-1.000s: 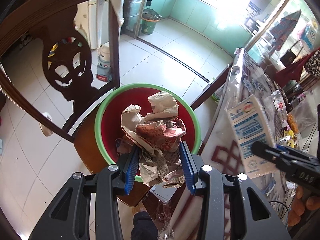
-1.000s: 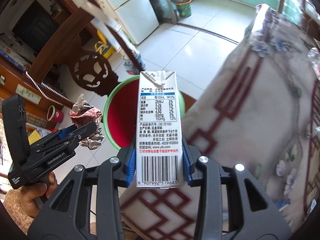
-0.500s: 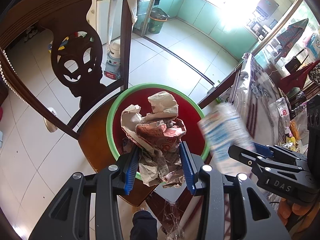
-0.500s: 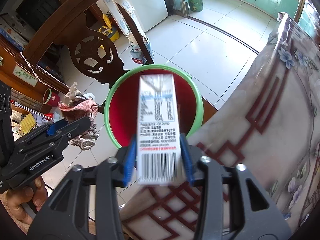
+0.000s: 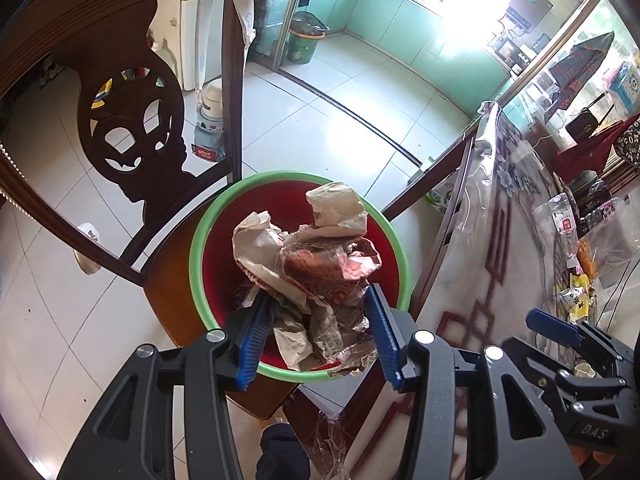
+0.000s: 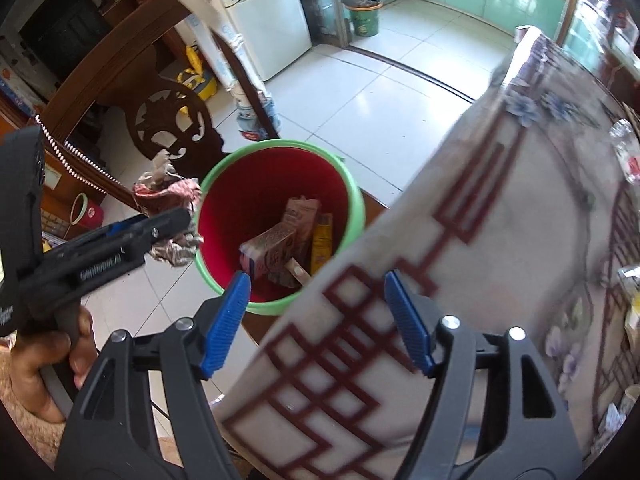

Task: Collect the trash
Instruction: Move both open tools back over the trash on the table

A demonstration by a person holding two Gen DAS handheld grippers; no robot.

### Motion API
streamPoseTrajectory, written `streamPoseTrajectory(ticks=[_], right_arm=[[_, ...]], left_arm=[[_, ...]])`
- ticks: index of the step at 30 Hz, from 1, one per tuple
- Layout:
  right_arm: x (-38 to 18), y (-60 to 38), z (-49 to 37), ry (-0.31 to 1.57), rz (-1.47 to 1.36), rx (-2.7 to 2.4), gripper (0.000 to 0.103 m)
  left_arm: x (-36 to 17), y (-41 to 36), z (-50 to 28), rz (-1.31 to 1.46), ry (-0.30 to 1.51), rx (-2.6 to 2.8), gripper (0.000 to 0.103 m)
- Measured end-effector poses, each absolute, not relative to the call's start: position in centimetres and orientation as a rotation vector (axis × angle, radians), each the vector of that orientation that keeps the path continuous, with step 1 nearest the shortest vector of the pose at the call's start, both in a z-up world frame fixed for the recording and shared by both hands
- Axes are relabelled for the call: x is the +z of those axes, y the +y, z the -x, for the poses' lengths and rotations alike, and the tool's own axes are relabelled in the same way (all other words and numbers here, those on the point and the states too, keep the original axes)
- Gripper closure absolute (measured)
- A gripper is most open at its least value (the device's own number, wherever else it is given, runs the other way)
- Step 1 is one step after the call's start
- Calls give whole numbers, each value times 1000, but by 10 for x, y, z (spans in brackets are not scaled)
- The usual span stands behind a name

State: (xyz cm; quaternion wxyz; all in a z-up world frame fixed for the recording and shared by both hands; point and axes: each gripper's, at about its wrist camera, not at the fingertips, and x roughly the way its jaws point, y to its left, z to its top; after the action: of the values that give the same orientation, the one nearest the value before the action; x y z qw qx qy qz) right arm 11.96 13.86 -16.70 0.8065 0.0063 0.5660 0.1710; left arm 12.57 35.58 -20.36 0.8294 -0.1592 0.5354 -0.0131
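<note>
My left gripper hangs over a red bucket with a green rim and has a crumpled paper wrapper between its blue pads. Its jaws are opening, but the wad still stays up between them. In the right wrist view the left gripper holds the wrapper just past the left side of the bucket's rim. The right gripper is over the table's edge with its jaws opening and nothing between them. A milk carton lies in the bucket among other cartons. The right gripper also shows at the lower right.
The bucket stands on a wooden chair seat whose carved back rises on the left. A table with a patterned cloth is on the right, with bags and wrappers on it. A green bin stands far off on the tiled floor.
The right gripper opened and the milk carton dropped into the bucket; that gripper drew back over the table. The left jaws widened a little with the wrapper still between them.
</note>
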Motion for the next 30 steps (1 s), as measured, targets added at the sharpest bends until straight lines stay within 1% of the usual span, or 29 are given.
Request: streamPoseTrajectory(ticks=[2, 9, 10, 11, 12, 20, 27, 30], right_arm=[[-164, 130, -117, 1205, -26, 344, 35], [-159, 89, -103, 1184, -81, 247, 33], [-159, 82, -101, 1183, -93, 232, 33], [-160, 73, -98, 1181, -106, 215, 33], [-160, 64, -95, 1180, -117, 201, 33], [-158, -27, -62, 1159, -198, 16, 33], [-144, -130, -16, 1117, -196, -133, 33], [-141, -180, 4, 1113, -174, -177, 33]], left_arm=[[-203, 353, -128, 330, 1137, -21, 43], [-201, 337, -130, 304, 1137, -36, 41], [-200, 335, -129, 300, 1137, -37, 39], [-200, 333, -129, 296, 1136, -38, 35], [-199, 330, -129, 289, 1133, -36, 34], [-192, 298, -120, 265, 1129, -72, 34], [-173, 218, -103, 193, 1104, -191, 34], [-167, 171, -88, 172, 1095, -219, 34]])
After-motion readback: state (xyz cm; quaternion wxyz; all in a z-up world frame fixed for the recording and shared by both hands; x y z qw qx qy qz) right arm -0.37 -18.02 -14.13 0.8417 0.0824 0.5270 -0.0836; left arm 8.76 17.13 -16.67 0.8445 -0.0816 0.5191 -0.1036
